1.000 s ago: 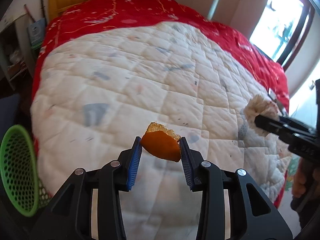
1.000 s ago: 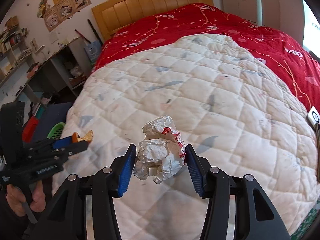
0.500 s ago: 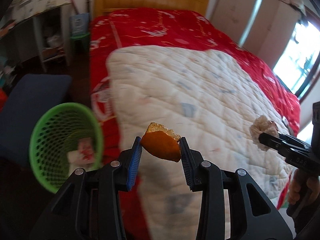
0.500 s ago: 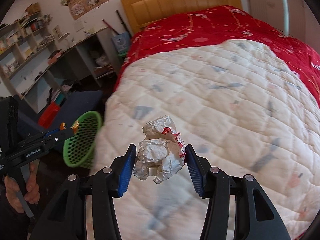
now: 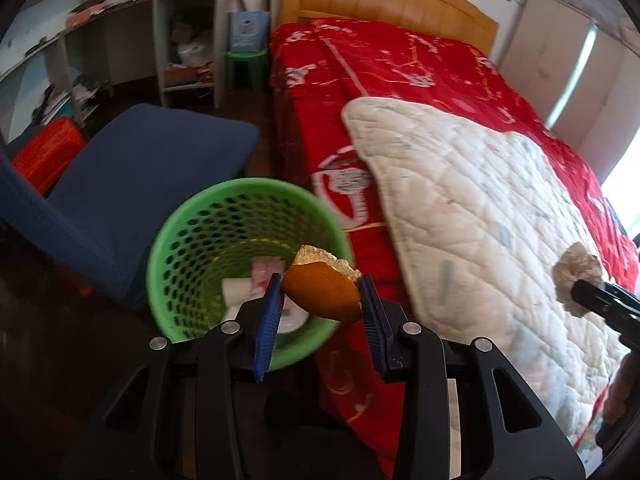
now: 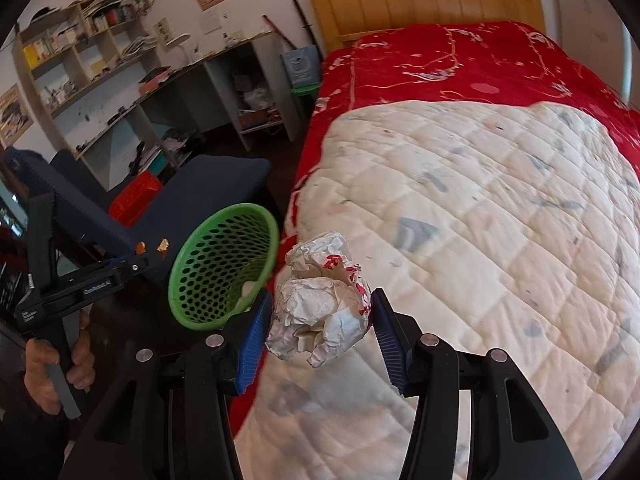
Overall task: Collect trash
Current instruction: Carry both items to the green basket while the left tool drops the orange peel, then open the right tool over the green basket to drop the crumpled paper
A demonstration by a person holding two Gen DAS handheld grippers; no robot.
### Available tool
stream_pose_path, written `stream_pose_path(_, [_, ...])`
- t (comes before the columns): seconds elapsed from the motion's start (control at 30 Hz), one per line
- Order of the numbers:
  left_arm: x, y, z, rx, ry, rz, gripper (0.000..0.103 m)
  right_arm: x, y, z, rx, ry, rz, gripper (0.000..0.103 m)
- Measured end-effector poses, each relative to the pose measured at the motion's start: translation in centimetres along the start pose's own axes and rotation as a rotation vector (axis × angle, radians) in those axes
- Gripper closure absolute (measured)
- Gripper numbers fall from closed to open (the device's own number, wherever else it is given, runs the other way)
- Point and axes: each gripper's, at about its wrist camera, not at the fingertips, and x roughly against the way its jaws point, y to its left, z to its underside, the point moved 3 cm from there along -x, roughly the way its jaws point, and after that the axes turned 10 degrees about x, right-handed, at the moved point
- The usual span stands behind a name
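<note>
1. Half a second ago the left wrist view had the bin (image 5: 208, 248) low at the left edge, with the quilt (image 5: 480, 208) filling most of the frame; now the bin sits near the middle, right behind the left gripper (image 5: 320, 312), and the quilt has slid off to the right.
2. One second ago only a sliver of the bin showed beside the bed; the chair (image 5: 140, 184) and shelves (image 5: 120, 52) have since come into sight.
3. In the right wrist view the bin (image 6: 224, 264) has grown larger and drawn closer to the right gripper (image 6: 320, 320) than half a second ago.
4. The left gripper points down toward the floor beside the bed, its blue pads clamped on the peel (image 5: 324, 292), orange skin facing the camera, pith on top.
5. The peel hangs over the near right part of the bin's rim; whether it is fully over the opening is hard to judge through the blur.
6. Inside the bin lie white and pink scraps (image 5: 256, 280).
7. The right gripper is held level over the quilt's (image 6: 500, 240) near edge, pads squeezed on the paper ball (image 6: 320, 304), white with red print.
8. The ball is in the air, right of the bin and not over it.
9. In the right view the left gripper (image 6: 154, 250) reaches in from the left, its tips just short of the bin's rim, the person's hand (image 6: 52, 368) wrapped round the handle.
10. In the left view the right gripper's tip (image 5: 588, 292) with the ball (image 5: 576, 276) shows at the far right, over the quilt.
</note>
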Motion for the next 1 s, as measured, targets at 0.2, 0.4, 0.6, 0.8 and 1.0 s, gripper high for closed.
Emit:
stream_pose_path(0.2, [-1.0, 3.1, -0.7, 0.039, 0.011, -0.031, 0.065, -1.5, 2.2, -1.3, 0.029, 0.011, -0.022, 0.054])
stream_pose_path(0.4, [-2.3, 4.9, -1.2, 0.06, 0.032, -0.06, 0.064, -2.8, 3.7, -2.2, 0.048, 0.024, -0.037, 0.054])
stream_pose_path(0.6, [-3.0, 6.3, -1.7, 0.083, 0.042, -0.067, 0.062, -4.1, 4.9, -2.9, 0.06, 0.036, -0.053, 0.054])
stream_pose_path(0.8, [-2.7, 7.5, -1.9, 0.111, 0.028, -0.057, 0.045, -5.1, 6.3, -3.7, 0.079, 0.04, -0.071, 0.054])
stream_pose_path(1.0, [-1.5, 8.4, -1.9, 0.128, 0.003, -0.067, 0.037, -5.9, 7.4, -4.3, 0.093, 0.046, -0.087, 0.054])
